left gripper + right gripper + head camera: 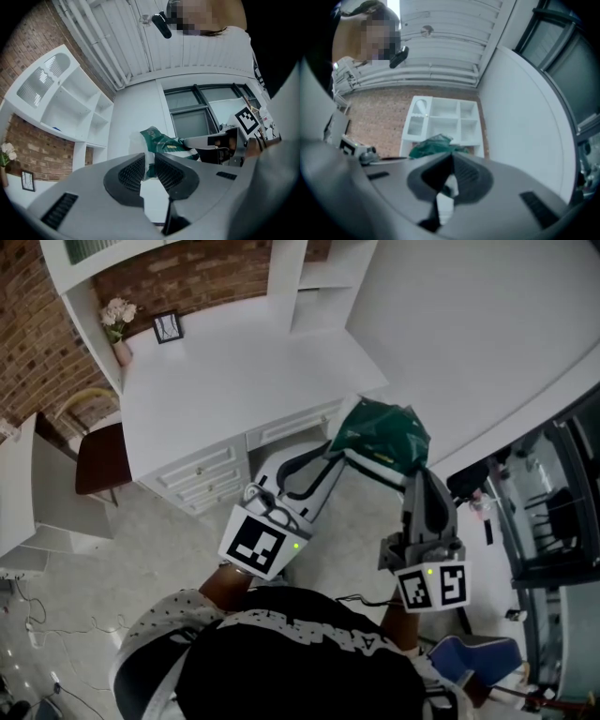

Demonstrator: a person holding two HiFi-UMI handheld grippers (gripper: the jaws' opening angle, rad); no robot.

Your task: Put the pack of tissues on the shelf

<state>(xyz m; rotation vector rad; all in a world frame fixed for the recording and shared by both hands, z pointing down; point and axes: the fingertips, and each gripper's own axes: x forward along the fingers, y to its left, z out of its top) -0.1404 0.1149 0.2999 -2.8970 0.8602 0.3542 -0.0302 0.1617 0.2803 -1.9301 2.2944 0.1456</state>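
A green pack of tissues hangs in the air beside the white desk, held from both sides. My left gripper is shut on its left edge; in the left gripper view the pads pinch the pack's white and green wrapper. My right gripper is shut on the pack's right end. In the right gripper view the green pack bulges above the closed jaws. The white shelf unit with open cubbies stands ahead against the brick wall, and it also shows at the upper left.
On the desk's far corner stand a flower vase and a small picture frame. White drawers sit under the desk and a dark chair stands to the left. Dark-framed glass is at the right.
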